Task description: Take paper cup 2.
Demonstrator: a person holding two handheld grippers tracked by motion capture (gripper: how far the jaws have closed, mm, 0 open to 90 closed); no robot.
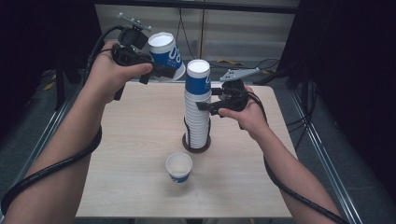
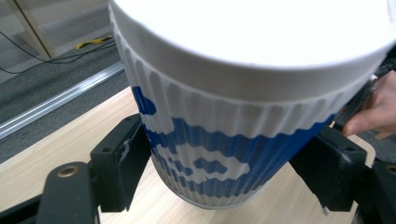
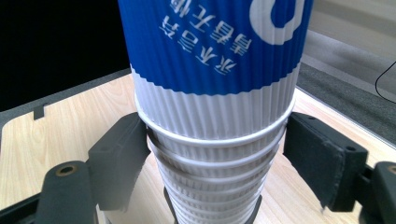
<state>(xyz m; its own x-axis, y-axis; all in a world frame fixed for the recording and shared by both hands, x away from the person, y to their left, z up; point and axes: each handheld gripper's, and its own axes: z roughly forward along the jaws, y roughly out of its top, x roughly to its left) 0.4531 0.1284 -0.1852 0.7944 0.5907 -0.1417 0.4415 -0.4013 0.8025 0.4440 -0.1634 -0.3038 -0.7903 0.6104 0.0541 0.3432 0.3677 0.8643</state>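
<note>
My left gripper (image 1: 169,70) holds a blue-and-white ribbed paper cup (image 1: 167,53) in the air above the table's far left edge, tilted with its white mouth up. In the left gripper view both pads press the sides of the cup (image 2: 210,140). A tall stack of the same cups (image 1: 197,109) stands mouth-down on a dark round holder (image 1: 196,147) at the table's centre. My right gripper (image 1: 208,99) closes around the stack's upper part from the right. In the right gripper view its pads (image 3: 123,154) rest against the rims of the stacked cups (image 3: 215,116).
One cup (image 1: 179,166) stands upright, mouth up, on the wooden table (image 1: 130,140) in front of the holder. Metal rails run along both sides of the table. Cables and a grey bracket (image 1: 239,73) lie on the floor behind the far edge.
</note>
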